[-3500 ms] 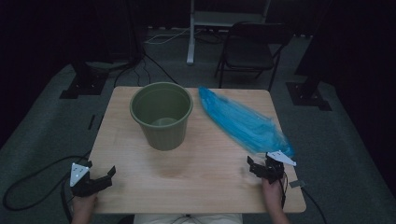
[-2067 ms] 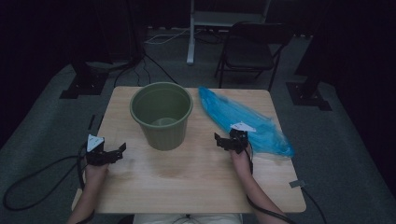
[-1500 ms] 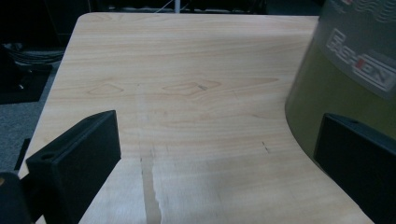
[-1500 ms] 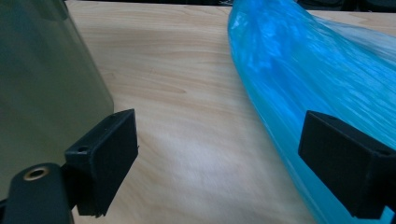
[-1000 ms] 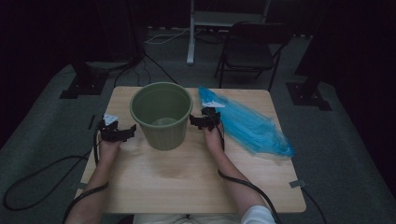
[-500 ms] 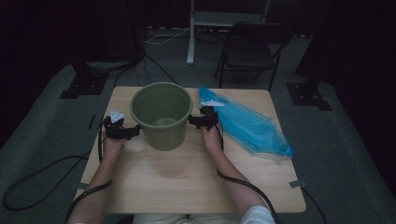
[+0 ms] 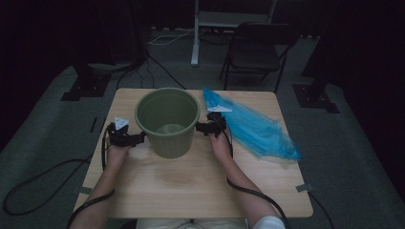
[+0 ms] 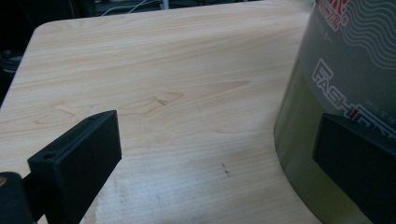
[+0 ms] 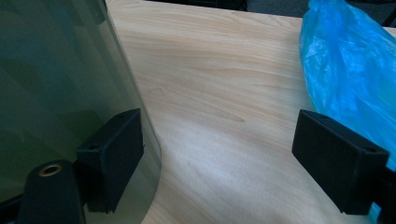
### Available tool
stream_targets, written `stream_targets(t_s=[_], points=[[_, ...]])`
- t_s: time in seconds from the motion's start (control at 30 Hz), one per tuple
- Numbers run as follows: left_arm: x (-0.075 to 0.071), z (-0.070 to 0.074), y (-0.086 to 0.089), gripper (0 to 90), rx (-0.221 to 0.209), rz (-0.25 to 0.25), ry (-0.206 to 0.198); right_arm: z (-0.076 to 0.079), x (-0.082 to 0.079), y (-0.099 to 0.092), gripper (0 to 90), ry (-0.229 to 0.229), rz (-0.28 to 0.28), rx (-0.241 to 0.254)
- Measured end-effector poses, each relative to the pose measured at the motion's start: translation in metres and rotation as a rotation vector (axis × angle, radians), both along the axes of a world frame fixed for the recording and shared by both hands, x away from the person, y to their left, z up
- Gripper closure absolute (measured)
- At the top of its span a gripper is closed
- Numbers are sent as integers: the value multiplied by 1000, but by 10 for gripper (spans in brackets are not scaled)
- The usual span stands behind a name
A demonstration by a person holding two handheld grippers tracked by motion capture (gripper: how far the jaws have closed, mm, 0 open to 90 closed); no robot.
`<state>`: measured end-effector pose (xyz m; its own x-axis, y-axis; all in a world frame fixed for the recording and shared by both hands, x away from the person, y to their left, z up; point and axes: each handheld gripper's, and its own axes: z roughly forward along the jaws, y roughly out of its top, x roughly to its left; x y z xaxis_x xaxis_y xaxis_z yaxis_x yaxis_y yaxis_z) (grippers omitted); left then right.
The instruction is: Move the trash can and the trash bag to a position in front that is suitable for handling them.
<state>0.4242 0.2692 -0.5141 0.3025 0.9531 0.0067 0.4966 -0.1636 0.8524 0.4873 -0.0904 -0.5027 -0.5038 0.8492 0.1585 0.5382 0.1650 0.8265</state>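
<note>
high view: i've got my left gripper (image 7: 136,139) and right gripper (image 7: 203,127) flanking the green bin (image 7: 167,119), jaws wide open and empty, one jaw of each against its wall to steady it

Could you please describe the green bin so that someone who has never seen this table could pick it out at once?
Start at the light wooden table. Toward its far edge, slightly left of centre, stands an upright, open-topped round bin between the left gripper and the right gripper. It is olive green and rigid, unlike the crumpled blue plastic bag lying flat to its right.
</note>
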Motion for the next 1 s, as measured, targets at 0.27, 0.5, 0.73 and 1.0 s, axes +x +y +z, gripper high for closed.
stream_targets(t_s=[0.27,0.5,0.73,1.0], points=[[-12,1,-6,17,12,-16,1,1,-15,-8,160,-8,19,-11],[-28,5,-11,17,57,-41,3,0,-39,-15,160,-17,41,-12],[-43,4,-17,17,59,-66,-7,-2,-53,-23,160,-10,46,9],[-63,3,-23,17,63,-105,-20,-2,-76,-35,159,-22,72,2]])
